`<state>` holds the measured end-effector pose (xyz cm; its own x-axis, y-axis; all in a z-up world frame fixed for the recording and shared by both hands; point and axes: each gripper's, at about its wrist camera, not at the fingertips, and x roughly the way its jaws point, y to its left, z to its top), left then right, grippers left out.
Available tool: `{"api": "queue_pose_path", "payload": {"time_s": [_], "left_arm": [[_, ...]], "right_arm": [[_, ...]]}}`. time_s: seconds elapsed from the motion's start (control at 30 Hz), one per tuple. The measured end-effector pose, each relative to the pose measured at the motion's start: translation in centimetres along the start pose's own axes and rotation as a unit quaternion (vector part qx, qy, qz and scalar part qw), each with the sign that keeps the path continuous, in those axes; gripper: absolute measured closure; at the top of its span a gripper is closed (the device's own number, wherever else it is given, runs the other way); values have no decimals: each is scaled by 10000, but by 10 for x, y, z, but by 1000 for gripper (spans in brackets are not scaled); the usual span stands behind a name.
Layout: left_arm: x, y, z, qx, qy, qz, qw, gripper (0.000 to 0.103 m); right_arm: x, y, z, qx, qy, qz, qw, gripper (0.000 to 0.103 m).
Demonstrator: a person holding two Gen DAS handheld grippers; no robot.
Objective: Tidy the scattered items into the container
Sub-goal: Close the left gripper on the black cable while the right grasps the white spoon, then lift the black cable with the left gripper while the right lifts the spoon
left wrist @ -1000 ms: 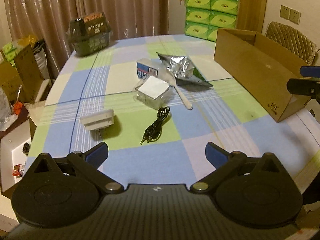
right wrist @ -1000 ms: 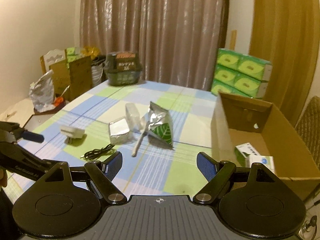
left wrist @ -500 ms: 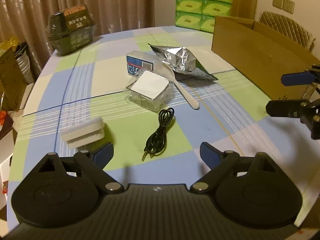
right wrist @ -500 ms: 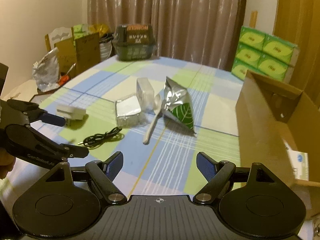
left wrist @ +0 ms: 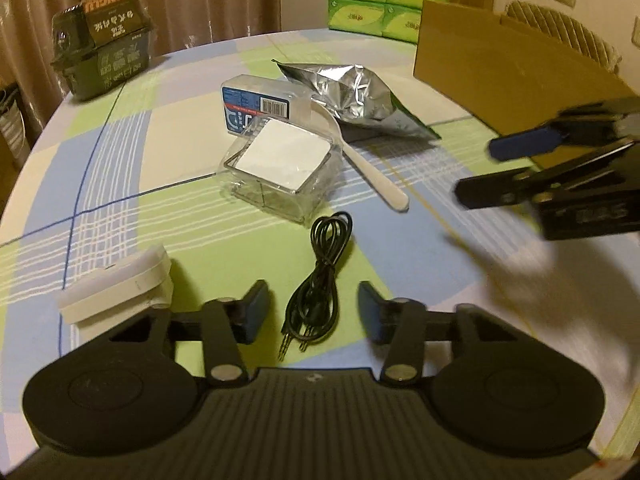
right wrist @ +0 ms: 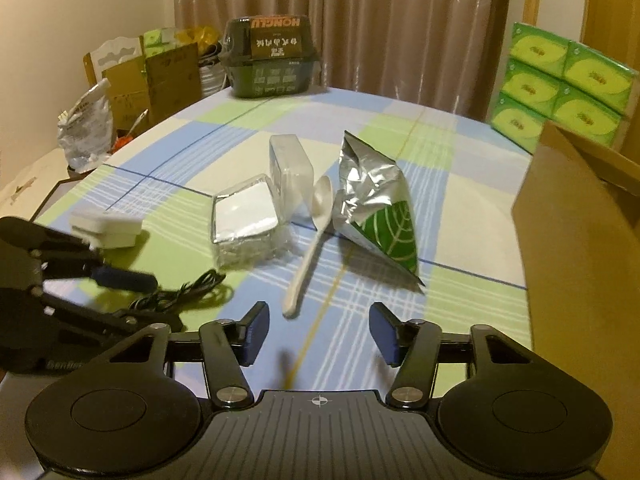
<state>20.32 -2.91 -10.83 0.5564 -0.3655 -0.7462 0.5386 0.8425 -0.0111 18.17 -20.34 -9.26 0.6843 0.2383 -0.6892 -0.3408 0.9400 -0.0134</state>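
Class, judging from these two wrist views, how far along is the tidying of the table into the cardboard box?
Barely started. Nothing visibly done: the box interior is hidden now. In hand: nothing; the left gripper, jaws just closing, straddles the black cable, the right gripper nears the spoon. Left: cable, spoon, foil bag, white adapter, two clear boxes.

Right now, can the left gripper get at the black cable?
Probably yes. The cable lies free on the table, already between the left gripper fingers, which have just been closing; nothing covers it.

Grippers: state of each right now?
Left gripper: open, jaws just closing in around the black cable, not gripping.
Right gripper: open, jaws just narrowing, empty.
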Motion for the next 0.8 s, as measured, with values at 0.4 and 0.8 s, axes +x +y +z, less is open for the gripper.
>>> {"api": "queue_pose_path", "payload": {"time_s": [0.4, 0.8], "left_arm": [[-4, -2, -3, -152, -106, 122, 9998, 82], [-16, -6, -3, -454, -199, 24, 9988, 82]], "right_arm": [[63, 3, 21, 61, 228, 143, 9996, 73], [23, -11, 0, 398, 408, 144, 9983, 101]]}}
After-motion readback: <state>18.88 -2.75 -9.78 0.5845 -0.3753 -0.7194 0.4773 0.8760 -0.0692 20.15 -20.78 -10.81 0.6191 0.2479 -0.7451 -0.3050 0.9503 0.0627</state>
